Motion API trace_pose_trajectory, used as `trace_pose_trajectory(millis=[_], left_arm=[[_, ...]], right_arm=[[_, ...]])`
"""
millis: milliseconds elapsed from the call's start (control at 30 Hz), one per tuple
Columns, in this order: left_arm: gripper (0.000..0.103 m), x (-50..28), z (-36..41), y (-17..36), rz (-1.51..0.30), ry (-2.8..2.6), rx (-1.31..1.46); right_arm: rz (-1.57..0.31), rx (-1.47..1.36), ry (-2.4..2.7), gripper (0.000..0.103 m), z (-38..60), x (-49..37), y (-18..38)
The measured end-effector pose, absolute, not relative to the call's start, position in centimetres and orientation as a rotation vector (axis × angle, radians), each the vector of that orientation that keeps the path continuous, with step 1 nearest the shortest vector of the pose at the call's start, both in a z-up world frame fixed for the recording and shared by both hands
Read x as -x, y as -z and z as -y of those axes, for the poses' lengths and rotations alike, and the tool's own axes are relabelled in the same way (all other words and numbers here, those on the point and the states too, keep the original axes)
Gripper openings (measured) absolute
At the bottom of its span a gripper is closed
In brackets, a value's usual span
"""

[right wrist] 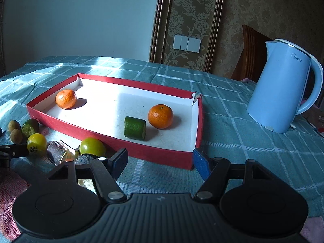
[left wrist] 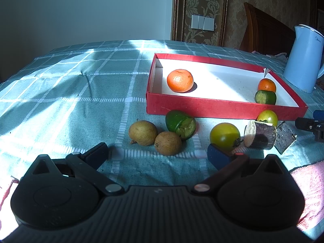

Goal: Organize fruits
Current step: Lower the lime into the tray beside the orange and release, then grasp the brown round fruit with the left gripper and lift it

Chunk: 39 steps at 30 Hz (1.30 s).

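Ahead of my left gripper (left wrist: 159, 155), spread wide and holding nothing, two brown fruits (left wrist: 155, 138) lie on the checked cloth (left wrist: 60, 101), touching each other just past the fingertips. A cut green fruit (left wrist: 180, 124) sits behind them, and the red box (left wrist: 222, 106) beyond holds two oranges (left wrist: 180, 80).

Through the right wrist view, my right gripper (right wrist: 160, 162) is also wide apart and carries nothing, hovering at the box's (right wrist: 162, 155) near wall. Inside lie a green piece (right wrist: 135, 128) beside an orange (right wrist: 160, 116). A blue kettle (right wrist: 281, 87) stands well to the right.
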<state>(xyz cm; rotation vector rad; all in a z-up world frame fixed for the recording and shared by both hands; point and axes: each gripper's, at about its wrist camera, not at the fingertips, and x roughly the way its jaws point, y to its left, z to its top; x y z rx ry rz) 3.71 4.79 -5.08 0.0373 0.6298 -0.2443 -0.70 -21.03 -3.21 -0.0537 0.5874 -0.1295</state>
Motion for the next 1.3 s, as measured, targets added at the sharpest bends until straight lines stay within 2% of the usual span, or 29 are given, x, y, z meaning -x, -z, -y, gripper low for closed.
trace_pose_trajectory(millis=[367, 767, 933, 1000, 1133, 1300], left_arm=[[0.103, -3.7, -4.8, 5.1, -0.630, 0.244, -0.039], [0.102, -2.8, -5.2, 4.7, -0.564, 0.273, -0.023], [0.084, -2.6, -4.1, 4.7, -0.569, 0.293, -0.079], [0.072, -2.6, -3.9, 4.7, -0.567, 0.286, -0.087], [0.067, -2.5, -3.5, 4.7, -0.562, 0.305, -0.111], [0.055, -2.3, -2.7, 4.7, -0.553, 0.316, -0.148]], right_arm=[[-0.622, -0.026, 0.151, 0.071, 22.8, 1.6, 5.2], [-0.623, -0.054, 0.166, 0.081, 23.4, 1.4, 5.3], [-0.624, -0.063, 0.164, 0.081, 23.5, 1.4, 5.4], [-0.625, -0.067, 0.163, 0.081, 23.6, 1.4, 5.4], [-0.625, -0.067, 0.163, 0.082, 23.6, 1.4, 5.4], [-0.625, -0.067, 0.162, 0.082, 23.6, 1.4, 5.4]])
